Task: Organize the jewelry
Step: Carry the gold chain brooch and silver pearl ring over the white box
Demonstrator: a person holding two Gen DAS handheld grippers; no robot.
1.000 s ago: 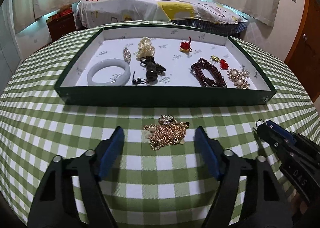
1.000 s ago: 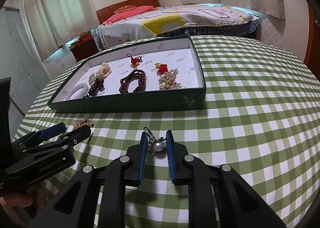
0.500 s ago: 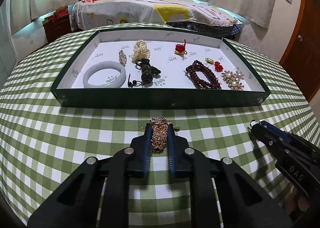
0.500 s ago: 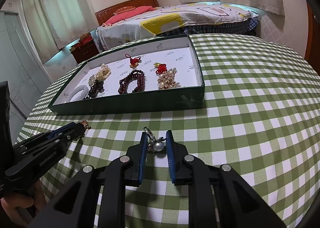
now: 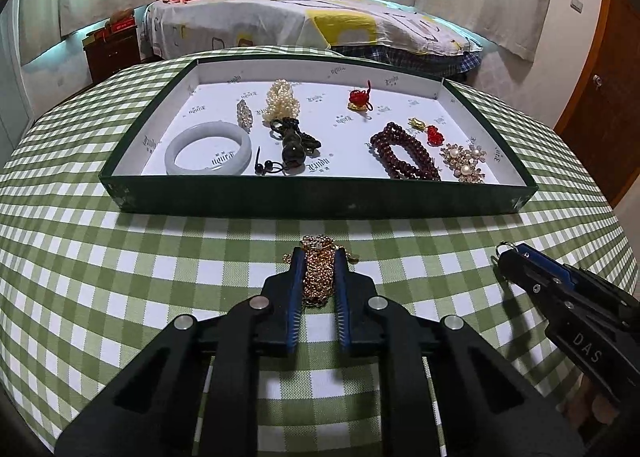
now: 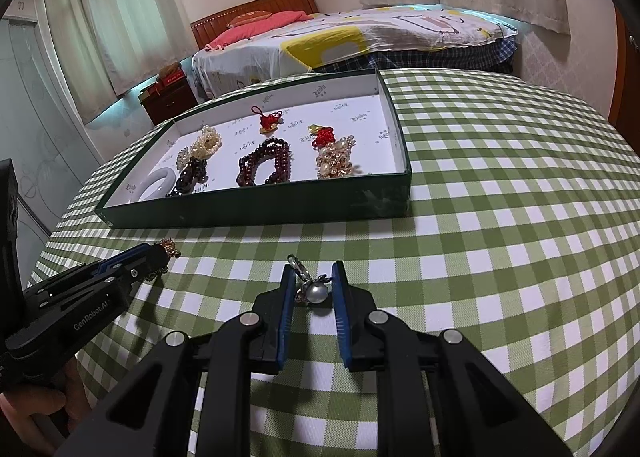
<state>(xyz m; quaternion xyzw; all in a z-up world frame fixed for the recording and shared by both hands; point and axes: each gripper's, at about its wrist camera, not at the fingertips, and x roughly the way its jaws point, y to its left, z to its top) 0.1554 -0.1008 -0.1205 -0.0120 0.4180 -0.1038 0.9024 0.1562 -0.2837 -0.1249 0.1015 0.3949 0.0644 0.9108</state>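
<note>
My left gripper [image 5: 318, 257] is shut on a gold chain necklace [image 5: 318, 271], just above the green checked tablecloth in front of the tray. My right gripper [image 6: 311, 275] is shut on a pearl charm with a metal clasp [image 6: 314, 291], also low over the cloth. The green tray with a white lining [image 5: 320, 199] holds a pale jade bangle [image 5: 208, 149], a pearl cluster [image 5: 280, 101], a dark bead pendant [image 5: 292, 145], a dark red bead bracelet [image 5: 404, 151], red knot charms [image 5: 358, 99] and a pearl flower brooch [image 5: 464, 163]. The right gripper shows at the right of the left wrist view [image 5: 512, 255].
The round table's cloth [image 6: 500, 177] extends right of the tray. A bed [image 5: 300, 21] and a wooden nightstand [image 5: 112, 49] stand beyond the table. A wooden door [image 5: 600, 69] is at the right.
My left gripper closed from wide open onto the gold necklace and has lifted it slightly. The right gripper stays shut on the pearl charm and has barely moved.
</note>
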